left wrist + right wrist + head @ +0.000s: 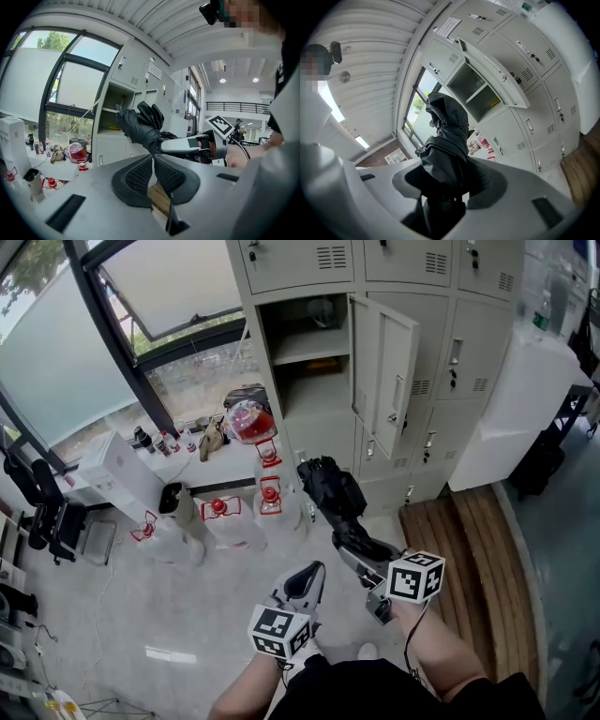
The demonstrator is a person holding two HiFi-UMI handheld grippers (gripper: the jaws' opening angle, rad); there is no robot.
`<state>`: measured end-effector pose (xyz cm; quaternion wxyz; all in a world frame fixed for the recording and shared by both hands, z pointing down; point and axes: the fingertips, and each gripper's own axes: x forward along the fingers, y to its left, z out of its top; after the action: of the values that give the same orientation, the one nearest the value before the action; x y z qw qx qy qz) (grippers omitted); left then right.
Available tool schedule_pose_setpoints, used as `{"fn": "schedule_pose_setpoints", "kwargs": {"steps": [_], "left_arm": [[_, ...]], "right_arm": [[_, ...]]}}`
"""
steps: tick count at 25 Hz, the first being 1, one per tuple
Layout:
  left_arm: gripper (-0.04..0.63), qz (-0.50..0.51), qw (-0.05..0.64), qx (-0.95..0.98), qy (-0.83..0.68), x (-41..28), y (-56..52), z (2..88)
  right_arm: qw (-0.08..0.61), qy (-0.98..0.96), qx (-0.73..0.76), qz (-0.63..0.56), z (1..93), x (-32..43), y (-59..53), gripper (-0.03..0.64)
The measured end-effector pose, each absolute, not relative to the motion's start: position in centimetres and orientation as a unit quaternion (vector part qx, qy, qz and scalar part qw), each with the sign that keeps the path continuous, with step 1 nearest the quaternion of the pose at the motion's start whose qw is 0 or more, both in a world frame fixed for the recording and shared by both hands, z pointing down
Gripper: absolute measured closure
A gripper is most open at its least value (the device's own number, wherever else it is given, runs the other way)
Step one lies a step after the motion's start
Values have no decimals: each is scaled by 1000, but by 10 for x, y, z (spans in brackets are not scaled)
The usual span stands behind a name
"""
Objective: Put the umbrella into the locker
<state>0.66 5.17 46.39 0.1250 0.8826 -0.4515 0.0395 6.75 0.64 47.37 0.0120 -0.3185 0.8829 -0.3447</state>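
A black folded umbrella [330, 488] juts forward from my right gripper [353, 545], which is shut on its lower part. In the right gripper view the umbrella [447, 136] fills the space between the jaws and points toward the open locker [480, 91]. That locker compartment [309, 362] stands ahead with its door [389, 371] swung out to the right and a shelf inside. My left gripper [309, 575] sits lower and to the left, shut with nothing in it [153, 161]. In the left gripper view the umbrella [140, 124] shows to the right.
Several water jugs with red caps [220, 512] stand on the floor left of the lockers, beside a white box [117, 470]. A wooden platform [459, 521] and a white cabinet [520, 404] lie to the right. Large windows run along the left.
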Motion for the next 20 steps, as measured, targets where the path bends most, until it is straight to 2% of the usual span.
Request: {"fn": "schedule_pose_setpoints", "kwargs": {"steps": [20], "left_arm": [[568,37,127,904,-407,-67,19,467]], "right_arm": [[18,865,-366,-342,476,-3,-26,356]]}}
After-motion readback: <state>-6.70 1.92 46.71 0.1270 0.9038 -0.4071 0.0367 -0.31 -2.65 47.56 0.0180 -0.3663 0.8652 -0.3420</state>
